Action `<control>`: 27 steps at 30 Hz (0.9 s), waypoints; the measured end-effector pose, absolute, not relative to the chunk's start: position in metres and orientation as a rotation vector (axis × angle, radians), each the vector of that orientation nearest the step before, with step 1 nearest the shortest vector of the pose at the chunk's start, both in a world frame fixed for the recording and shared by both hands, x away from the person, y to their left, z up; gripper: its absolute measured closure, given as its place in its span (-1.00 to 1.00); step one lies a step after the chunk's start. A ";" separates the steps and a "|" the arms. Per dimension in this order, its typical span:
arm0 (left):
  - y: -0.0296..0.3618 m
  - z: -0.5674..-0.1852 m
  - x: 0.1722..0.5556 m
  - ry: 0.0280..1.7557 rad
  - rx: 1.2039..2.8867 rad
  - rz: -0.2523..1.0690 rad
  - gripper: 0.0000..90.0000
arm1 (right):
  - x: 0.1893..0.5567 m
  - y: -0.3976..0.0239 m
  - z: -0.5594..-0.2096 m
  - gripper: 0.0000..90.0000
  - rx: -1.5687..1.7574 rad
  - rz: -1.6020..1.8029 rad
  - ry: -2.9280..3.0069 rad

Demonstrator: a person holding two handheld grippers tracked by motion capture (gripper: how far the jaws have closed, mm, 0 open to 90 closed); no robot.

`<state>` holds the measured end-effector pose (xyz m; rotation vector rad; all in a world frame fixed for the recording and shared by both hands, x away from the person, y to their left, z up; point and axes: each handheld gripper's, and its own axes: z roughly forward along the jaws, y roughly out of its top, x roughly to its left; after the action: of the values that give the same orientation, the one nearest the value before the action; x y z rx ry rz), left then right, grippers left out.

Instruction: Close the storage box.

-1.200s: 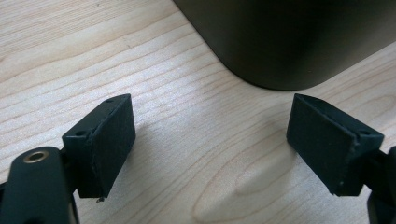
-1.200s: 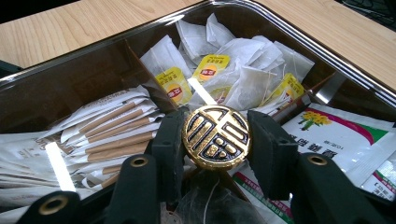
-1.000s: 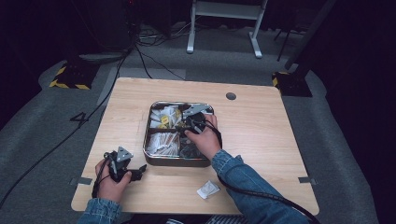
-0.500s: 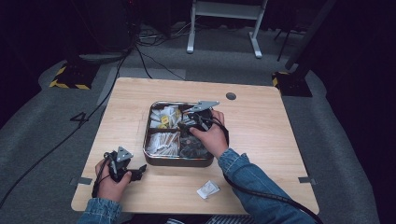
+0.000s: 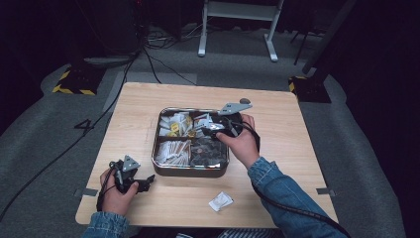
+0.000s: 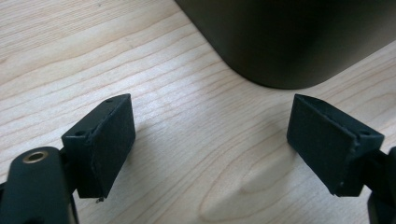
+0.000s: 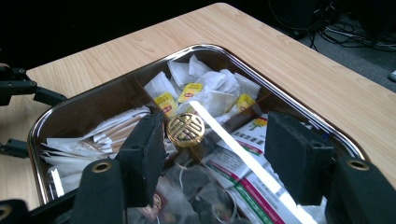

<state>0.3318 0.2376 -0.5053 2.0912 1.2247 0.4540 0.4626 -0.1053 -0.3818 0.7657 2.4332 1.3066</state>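
Observation:
A metal tray (image 5: 192,172) with a cross divider sits mid-table. It holds white tea bags (image 7: 205,91) with yellow tags, paper sticks (image 5: 172,149), dark sachets (image 5: 208,151) and printed packets (image 7: 245,161). A gold knob (image 7: 186,129) marks the divider's centre. My right gripper (image 5: 207,125) hovers over the tray's far right compartment. In the right gripper view its jaws (image 7: 217,144) have just opened and stand apart, with nothing held between them. My left gripper (image 5: 146,182) rests at the table's front left. Its jaws (image 6: 210,140) stand open over bare wood near the tray's dark wall (image 6: 289,42).
A small white sachet (image 5: 220,201) lies near the table's front edge, right of centre. Cables trail from both grippers across the wooden table (image 5: 317,148). Beyond the table is grey floor with a white stand (image 5: 237,29) at the back.
My right hand has lifted out of the tray and drifted back and to the right, and its jaws have opened. The left hand has stayed put.

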 end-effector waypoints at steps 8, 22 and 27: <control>0.243 -0.505 0.330 1.230 2.088 0.456 -0.65 | 0.459 -0.130 -0.368 -0.14 0.785 1.353 2.413; 0.243 -0.505 0.332 1.227 2.091 0.455 -0.66 | 0.444 -0.191 -0.365 -0.23 0.865 1.342 2.381; 0.244 -0.505 0.333 1.225 2.092 0.454 -0.66 | 0.433 -0.218 -0.376 -0.29 0.900 1.318 2.384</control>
<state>0.3331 0.2441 -0.5053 2.0917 1.2252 0.4545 0.4328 -0.2176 -0.3756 0.9004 2.3844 1.3184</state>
